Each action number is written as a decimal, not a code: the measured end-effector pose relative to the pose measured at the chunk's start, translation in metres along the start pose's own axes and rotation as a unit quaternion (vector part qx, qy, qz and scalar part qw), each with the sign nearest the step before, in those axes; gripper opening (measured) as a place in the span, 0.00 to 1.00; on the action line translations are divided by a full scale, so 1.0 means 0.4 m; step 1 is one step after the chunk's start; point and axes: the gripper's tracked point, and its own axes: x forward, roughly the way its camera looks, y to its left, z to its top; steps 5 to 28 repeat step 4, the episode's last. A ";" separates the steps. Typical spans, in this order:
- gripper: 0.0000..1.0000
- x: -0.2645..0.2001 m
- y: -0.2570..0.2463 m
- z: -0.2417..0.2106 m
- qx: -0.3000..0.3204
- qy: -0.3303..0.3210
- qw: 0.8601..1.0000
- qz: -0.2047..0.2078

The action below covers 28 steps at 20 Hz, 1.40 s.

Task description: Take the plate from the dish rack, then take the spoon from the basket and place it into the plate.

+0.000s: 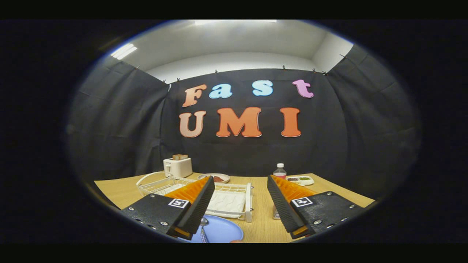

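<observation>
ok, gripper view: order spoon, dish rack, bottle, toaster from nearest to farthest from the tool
Tool is open, nothing between its fingers.
1. Spoon: on the blue plate, just by the left finger's tip.
2. Dish rack: just ahead, beyond the plate, left of centre.
3. Bottle: beyond the right finger.
4. Toaster: far back left, by the wall.

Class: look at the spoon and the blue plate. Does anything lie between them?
Nothing visible does: the spoon already lies on the blue plate, near the open claw, whose left finger hides its handle end.
</observation>
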 end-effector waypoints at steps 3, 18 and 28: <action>0.87 0.001 0.002 -0.006 -0.003 0.006 1.000 0.000; 0.87 0.003 0.003 -0.006 -0.003 0.008 1.000 0.000; 0.87 0.003 0.003 -0.006 -0.003 0.008 1.000 0.000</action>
